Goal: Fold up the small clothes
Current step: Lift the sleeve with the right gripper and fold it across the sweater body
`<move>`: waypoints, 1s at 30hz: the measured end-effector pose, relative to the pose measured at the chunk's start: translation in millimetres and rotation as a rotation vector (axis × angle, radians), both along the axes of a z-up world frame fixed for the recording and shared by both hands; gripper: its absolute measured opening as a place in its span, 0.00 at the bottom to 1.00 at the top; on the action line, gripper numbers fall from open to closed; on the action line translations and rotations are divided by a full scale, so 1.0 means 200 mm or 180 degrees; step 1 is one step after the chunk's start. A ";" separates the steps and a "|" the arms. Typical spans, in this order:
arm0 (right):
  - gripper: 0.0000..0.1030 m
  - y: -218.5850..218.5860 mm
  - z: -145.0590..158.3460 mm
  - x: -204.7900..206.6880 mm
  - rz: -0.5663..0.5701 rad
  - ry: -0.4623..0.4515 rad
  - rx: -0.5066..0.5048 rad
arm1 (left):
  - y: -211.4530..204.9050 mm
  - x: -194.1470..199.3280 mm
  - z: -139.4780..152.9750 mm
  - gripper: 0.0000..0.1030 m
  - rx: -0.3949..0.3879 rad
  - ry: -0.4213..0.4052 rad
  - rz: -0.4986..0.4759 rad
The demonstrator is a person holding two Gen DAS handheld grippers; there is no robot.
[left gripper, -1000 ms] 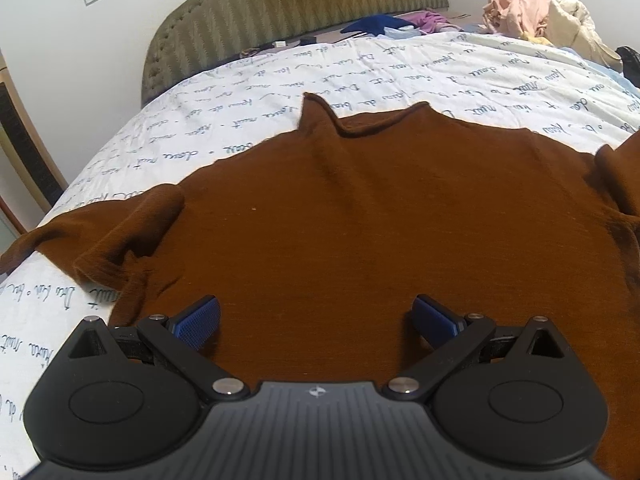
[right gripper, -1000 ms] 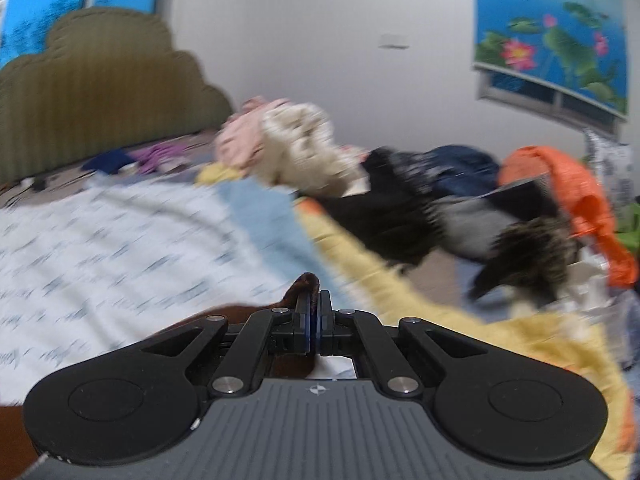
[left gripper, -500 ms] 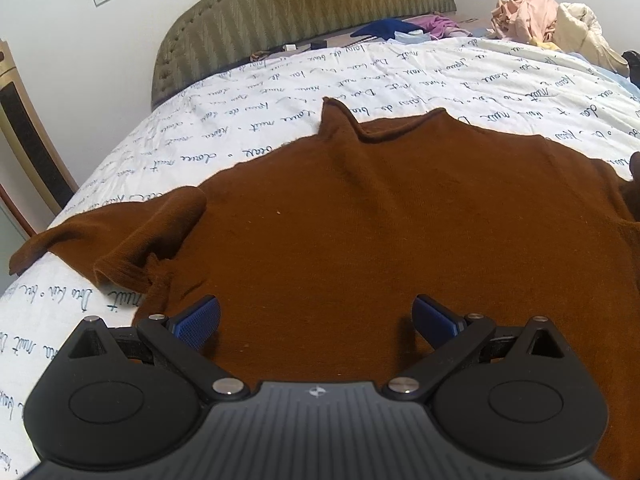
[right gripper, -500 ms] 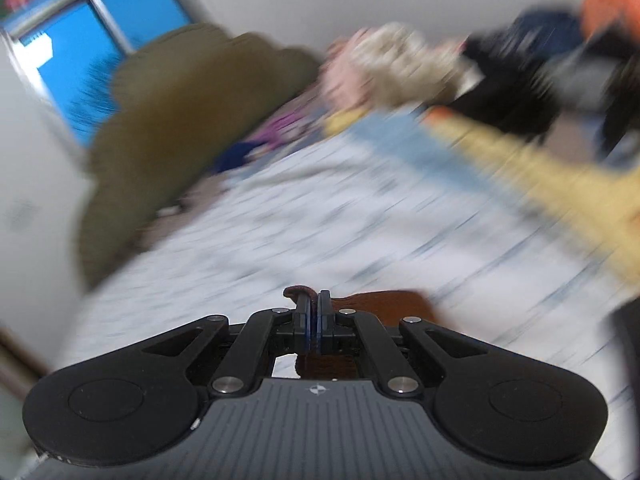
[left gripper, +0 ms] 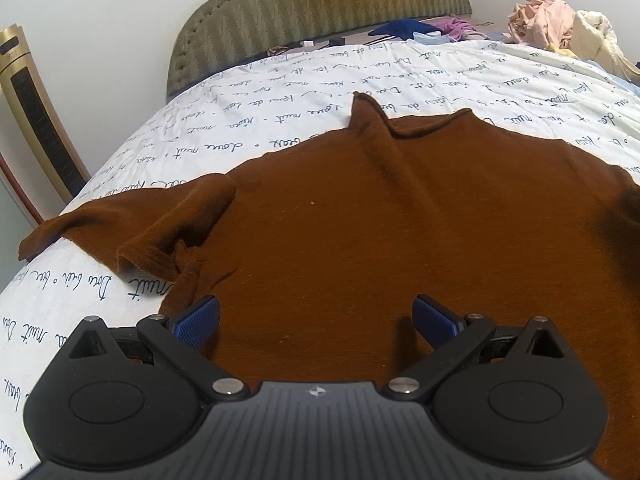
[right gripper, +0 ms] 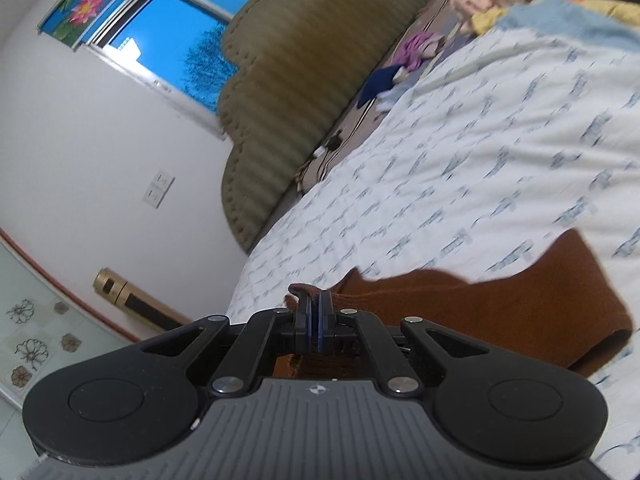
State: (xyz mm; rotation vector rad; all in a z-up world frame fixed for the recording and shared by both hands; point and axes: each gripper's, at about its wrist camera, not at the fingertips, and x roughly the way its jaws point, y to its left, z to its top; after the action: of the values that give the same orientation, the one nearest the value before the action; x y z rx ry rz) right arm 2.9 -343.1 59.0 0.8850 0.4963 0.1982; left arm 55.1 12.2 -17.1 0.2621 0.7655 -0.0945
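A brown sweater (left gripper: 400, 220) lies spread flat across the bed (left gripper: 280, 92), on a white sheet printed with lines of handwriting. Its collar points toward the green padded headboard (left gripper: 320, 12), and one sleeve (left gripper: 132, 224) is bunched and folded over itself at the left edge of the bed, in the left wrist view.

The left tongs (left gripper: 316, 318) hang over the lower part of the sweater with the blue pads spread wide apart; nothing sits between them, only bare brown cloth below.

The right tongs (right gripper: 314, 320) are pressed together, and a small fold of brown cloth pokes out just past the tips (the pinched bit looks like a sleeve end or hem, but which one cannot be told). From there the cloth runs off to the right in a raised, doubled-over band (right gripper: 520, 304) above the sheet. The right wrist view is tilted strongly, so the bed slopes up to the right.

Beyond the sweater, a heap of pale pink and cream clothes (left gripper: 560, 24) rests at the far right corner of the bed. A gold tower fan (left gripper: 36, 120) stands beside the bed at the left, and a window (right gripper: 168, 40) shows blue behind the headboard.
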 end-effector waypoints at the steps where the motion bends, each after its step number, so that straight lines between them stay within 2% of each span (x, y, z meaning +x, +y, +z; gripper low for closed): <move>1: 0.05 0.03 -0.01 0.01 0.0033 0.0005 0.0033 | 0.01 0.00 0.00 1.00 -0.0007 0.0007 0.0009; 21: 0.05 0.58 0.03 0.29 0.0731 -0.0090 0.0163 | 0.13 0.01 -0.01 1.00 -0.0029 0.0024 0.0143; 30: 0.05 0.85 -0.04 0.47 0.0919 0.0024 0.0203 | 0.25 -0.01 0.00 1.00 -0.0019 -0.0015 0.0247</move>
State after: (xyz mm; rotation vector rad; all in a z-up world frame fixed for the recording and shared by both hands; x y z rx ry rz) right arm 96.8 -173.9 50.3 0.8743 0.6269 0.4763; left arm 52.7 62.3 -17.3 0.2267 0.7696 -0.0228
